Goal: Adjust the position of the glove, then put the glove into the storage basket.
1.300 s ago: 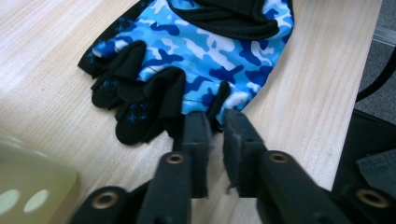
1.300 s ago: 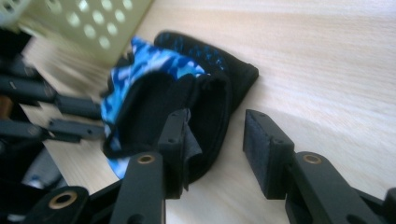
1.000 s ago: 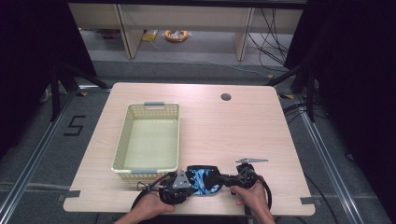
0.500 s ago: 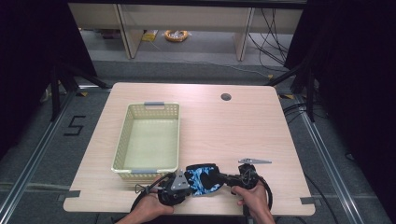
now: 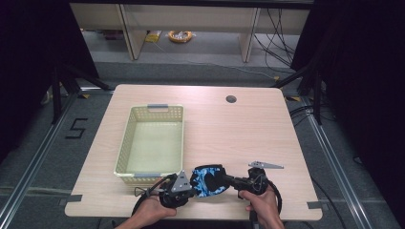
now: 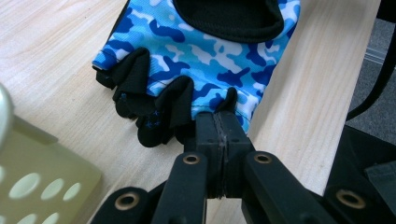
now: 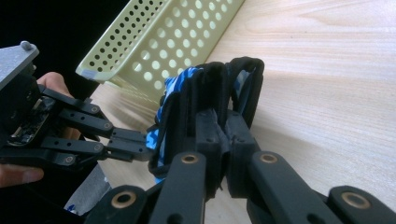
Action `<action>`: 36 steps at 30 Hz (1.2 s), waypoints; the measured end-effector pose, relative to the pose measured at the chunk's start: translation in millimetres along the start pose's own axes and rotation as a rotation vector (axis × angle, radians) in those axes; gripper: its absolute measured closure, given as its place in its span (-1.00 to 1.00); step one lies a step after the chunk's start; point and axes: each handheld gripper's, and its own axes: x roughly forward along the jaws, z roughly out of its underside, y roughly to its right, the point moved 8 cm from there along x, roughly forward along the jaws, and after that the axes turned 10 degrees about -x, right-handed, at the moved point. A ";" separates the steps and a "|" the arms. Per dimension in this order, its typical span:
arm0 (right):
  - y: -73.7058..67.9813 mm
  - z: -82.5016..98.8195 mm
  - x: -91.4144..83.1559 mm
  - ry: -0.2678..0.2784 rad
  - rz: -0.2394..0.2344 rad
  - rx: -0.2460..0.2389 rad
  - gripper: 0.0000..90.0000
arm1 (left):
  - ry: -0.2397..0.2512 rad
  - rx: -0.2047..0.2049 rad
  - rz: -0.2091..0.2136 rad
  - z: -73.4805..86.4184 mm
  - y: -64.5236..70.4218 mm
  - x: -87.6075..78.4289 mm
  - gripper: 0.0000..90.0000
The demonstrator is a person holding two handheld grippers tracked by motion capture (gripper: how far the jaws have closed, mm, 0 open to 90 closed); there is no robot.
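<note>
A blue camouflage fingerless glove (image 5: 208,180) with black trim is held between both grippers near the table's front edge. My left gripper (image 5: 193,187) comes in from the left and is shut on the glove's finger end. In the left gripper view its jaws (image 6: 218,123) pinch the fabric beside the short black finger stubs of the glove (image 6: 201,51). My right gripper (image 5: 230,180) reaches in from the right. In the right gripper view it (image 7: 222,123) is shut on the black edge of the glove (image 7: 184,84), with the left gripper (image 7: 140,145) opposite.
A pale yellow perforated basket (image 5: 124,143) stands on the left half of the wooden table (image 5: 248,129), just behind the left gripper. A round cable hole (image 5: 231,99) sits at the back. The table's front edge lies right under both hands.
</note>
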 end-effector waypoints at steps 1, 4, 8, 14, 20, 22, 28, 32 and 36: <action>-1.3 -0.9 -0.6 0.003 -0.006 -0.003 0.93 | 0.005 0.000 0.001 -0.5 0.0 -0.4 0.96; -4.4 -2.6 -0.4 0.012 -0.006 -0.001 0.93 | 0.014 -0.021 0.005 -1.0 1.4 -1.6 0.96; -8.7 -7.2 -4.8 0.022 -0.023 0.007 0.93 | 0.031 -0.022 0.007 -4.5 2.3 -5.4 0.95; -12.6 -15.9 -9.7 0.053 -0.017 -0.041 0.93 | 0.051 0.001 0.002 -10.3 4.0 -11.5 0.95; -26.9 -30.5 -14.0 0.046 -0.033 -0.071 0.93 | 0.083 -0.018 -0.004 -17.7 4.8 -20.9 0.95; -36.5 -37.7 -16.3 0.044 -0.045 -0.042 0.93 | 0.097 -0.013 -0.002 -22.5 3.5 -27.3 0.95; -55.1 -69.9 -17.7 0.069 -0.065 -0.102 0.93 | 0.164 -0.022 -0.032 -42.0 -6.7 -54.8 0.95; -65.5 -88.0 -12.6 0.079 -0.081 -0.119 0.93 | 0.165 -0.017 -0.057 -49.6 -19.3 -72.2 0.94; -76.8 -109.2 -1.8 0.076 -0.100 -0.131 0.93 | 0.173 -0.032 -0.082 -54.5 -36.9 -89.0 0.94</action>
